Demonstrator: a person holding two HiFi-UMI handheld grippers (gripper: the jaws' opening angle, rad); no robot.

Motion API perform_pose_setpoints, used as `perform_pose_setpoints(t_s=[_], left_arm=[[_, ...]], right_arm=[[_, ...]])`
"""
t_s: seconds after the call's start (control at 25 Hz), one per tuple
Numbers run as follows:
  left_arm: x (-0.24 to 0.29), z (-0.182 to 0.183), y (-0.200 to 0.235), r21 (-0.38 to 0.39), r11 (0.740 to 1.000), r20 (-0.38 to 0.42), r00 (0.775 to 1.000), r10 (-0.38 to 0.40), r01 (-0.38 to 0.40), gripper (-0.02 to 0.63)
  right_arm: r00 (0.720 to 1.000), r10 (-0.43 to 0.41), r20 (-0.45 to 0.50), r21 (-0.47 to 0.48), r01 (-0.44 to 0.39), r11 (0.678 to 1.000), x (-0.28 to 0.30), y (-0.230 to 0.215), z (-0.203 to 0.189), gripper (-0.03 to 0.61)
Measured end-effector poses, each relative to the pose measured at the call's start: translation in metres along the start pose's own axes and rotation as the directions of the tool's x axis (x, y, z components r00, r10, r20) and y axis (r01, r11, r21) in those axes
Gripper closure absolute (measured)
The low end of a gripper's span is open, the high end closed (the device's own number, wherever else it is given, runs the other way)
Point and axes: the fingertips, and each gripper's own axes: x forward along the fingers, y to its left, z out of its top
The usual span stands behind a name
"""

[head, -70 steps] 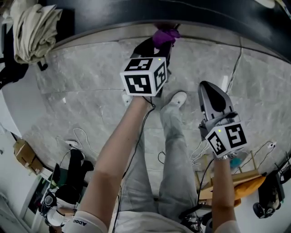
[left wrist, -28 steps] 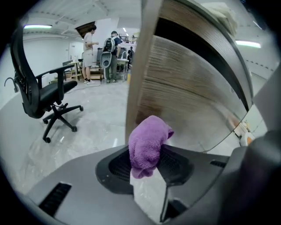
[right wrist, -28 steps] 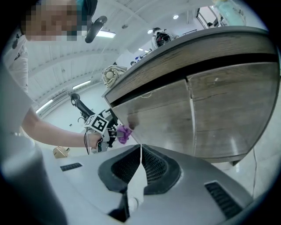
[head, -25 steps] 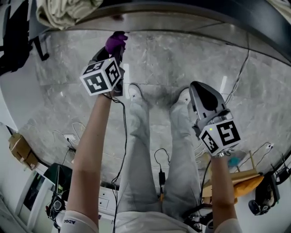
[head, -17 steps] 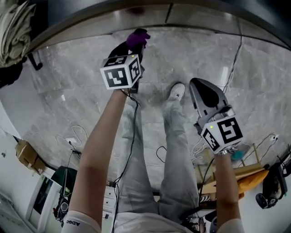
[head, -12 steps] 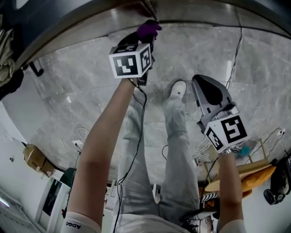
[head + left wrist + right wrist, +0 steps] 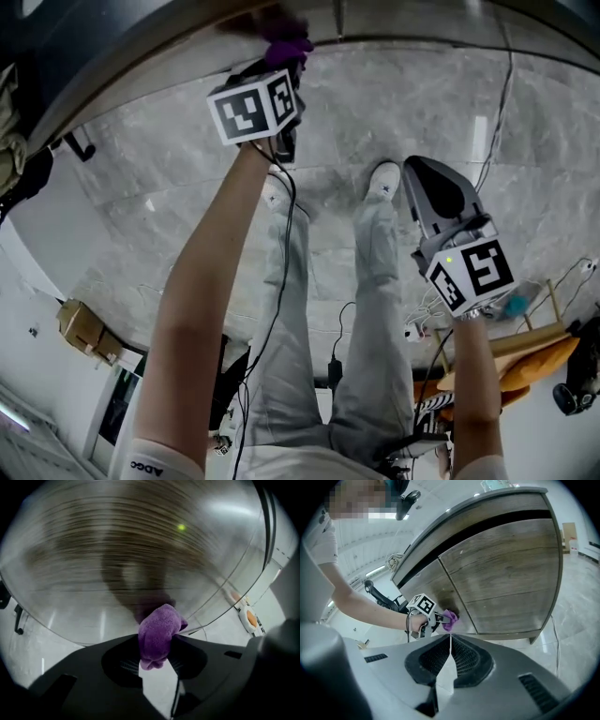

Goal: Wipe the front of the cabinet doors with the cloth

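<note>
- At the lower part of the left cabinet door (image 7: pixel 433 581), the left gripper (image 7: pixel 157 646) now holds the purple cloth (image 7: pixel 159 630), pinched tight in its jaws, against the wood; a second ago it hung out over the floor tiles
- That puts the wipe under way, I judge, close to the seam between the two doors
- Further right, the right gripper (image 7: pixel 450 651) hangs back as before, jaws together on nothing
- The white sleeve (image 7: pixel 155 459) bears small letters, perhaps "ADCC"; the marker cubes show only patterns
</note>
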Motion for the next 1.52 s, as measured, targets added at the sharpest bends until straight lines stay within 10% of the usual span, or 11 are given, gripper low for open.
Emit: perform_pose_setpoints(t_s=[0.76,0.96,1.52], left_arm=[[-0.105,-0.021,0.278,-0.028,0.972,-0.024,0.972,0.234,-0.235,0.471],[-0.129,-0.023,0.311,-0.191,0.940,0.007,0.958,0.288,-0.281,0.471],[-0.045,-0.099,0.114,-0.008,0.985,-0.113,0.979,0.171,-0.173,0.471]], right_arm=[[0.993,0.122,0.000,-0.044,-0.122,0.992,0.136,0.161,0.024,0.549],[0.989,0.145,0.007,-0.039,-0.144,0.989,0.141,0.179,0.027,0.549],[0.977,0.189,-0.102,-0.113,-0.200,0.973,0.045,0.096,-0.019,0.549]])
